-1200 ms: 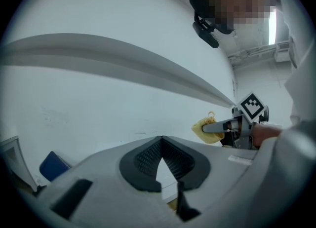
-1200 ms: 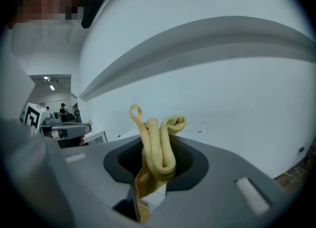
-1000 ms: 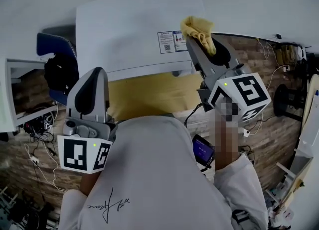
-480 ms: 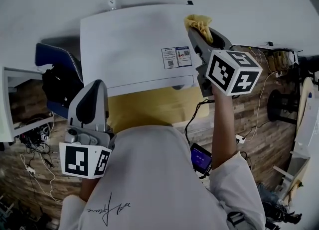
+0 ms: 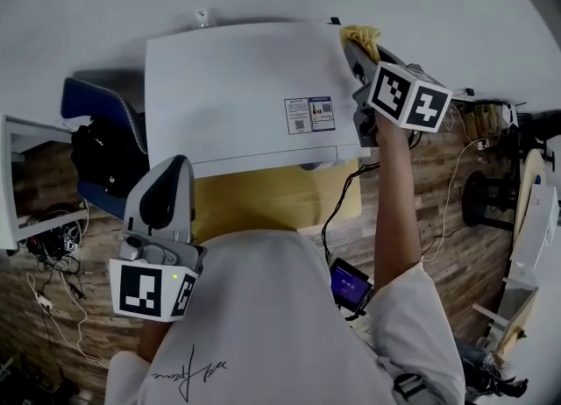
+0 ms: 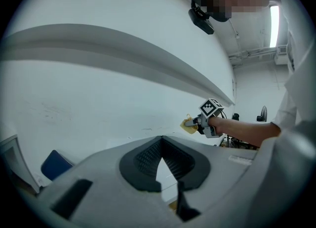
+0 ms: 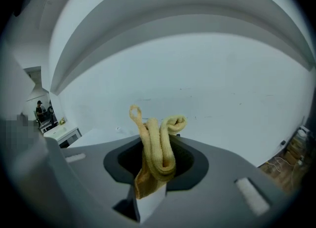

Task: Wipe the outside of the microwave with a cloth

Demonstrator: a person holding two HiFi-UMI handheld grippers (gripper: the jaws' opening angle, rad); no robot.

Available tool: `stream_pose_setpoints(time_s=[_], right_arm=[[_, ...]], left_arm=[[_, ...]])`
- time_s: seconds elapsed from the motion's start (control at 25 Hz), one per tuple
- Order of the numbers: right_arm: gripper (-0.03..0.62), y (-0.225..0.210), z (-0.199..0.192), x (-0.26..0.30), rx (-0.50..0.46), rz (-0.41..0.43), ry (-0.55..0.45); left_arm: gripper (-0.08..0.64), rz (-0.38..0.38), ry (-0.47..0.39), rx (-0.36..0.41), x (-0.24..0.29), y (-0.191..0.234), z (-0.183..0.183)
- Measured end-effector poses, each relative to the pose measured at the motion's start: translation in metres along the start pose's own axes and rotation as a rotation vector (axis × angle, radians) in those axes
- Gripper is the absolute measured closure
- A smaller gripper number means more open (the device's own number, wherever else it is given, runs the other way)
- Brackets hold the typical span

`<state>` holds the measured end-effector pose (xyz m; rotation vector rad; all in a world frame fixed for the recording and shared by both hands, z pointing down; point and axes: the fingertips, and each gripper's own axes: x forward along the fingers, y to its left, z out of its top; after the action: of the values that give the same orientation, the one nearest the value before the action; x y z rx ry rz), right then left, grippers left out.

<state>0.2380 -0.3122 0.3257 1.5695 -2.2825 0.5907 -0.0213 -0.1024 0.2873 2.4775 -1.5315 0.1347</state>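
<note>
**Cloth held at the microwave's far right corner**

Nearest the camera is the person's white shirt [image 5: 263,307], filling the bottom of the head view. At its left the left gripper [image 5: 171,166] is held low and near, well short of the microwave. Its own view shows the jaws brought together at the tips with nothing between them. To the right of the shirt, a small device with a lit purple screen [image 5: 349,284] hangs at the end of a dark cable.

Beyond the left gripper lies a yellow surface [image 5: 263,197], and on it stands the white microwave [image 5: 237,88], seen from above, with a printed label [image 5: 308,115] near its right front edge. A blue chair [image 5: 96,101] sits just left of the microwave.

Farther off, the person's right arm reaches out along the microwave's right side. The right gripper [image 5: 358,48] is clamped on a bunched yellow cloth [image 5: 363,37], which stands up in folds from between the jaws. The cloth is at the far right corner of the microwave's top; it seems to touch the casing, though the angle leaves that uncertain. A plain white wall [image 7: 197,74] lies beyond
</note>
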Motion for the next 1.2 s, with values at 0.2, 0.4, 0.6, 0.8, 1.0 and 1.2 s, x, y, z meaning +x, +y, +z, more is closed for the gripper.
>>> stream_pose_setpoints(time_s=[0.2, 0.4, 0.6, 0.8, 1.0, 1.2], right_arm=[[0.477, -0.022, -0.002, 0.017, 0.058, -0.018, 0.029], [0.477, -0.04, -0.003, 0.031, 0.13, -0.053, 0.059], [0.477, -0.051, -0.007, 0.04, 0.165, -0.078, 0.097], [0.477, -0.057, -0.011, 0.051, 0.177, -0.111, 0.125], [0.477, -0.055, -0.018, 0.058, 0.195, -0.128, 0.142], [0.477, -0.051, -0.02, 0.06, 0.212, -0.142, 0.146]], left_arm=[[0.568, 0.013, 0.007, -0.003, -0.001, 0.003, -0.002], [0.568, 0.015, 0.011, -0.008, -0.001, 0.003, -0.004], [0.568, 0.022, 0.015, -0.014, -0.002, 0.006, -0.005], [0.568, 0.015, 0.018, -0.023, -0.001, 0.01, -0.006], [0.568, 0.005, 0.02, -0.027, -0.002, 0.013, -0.008], [0.568, 0.001, 0.014, -0.029, -0.008, 0.019, -0.007]])
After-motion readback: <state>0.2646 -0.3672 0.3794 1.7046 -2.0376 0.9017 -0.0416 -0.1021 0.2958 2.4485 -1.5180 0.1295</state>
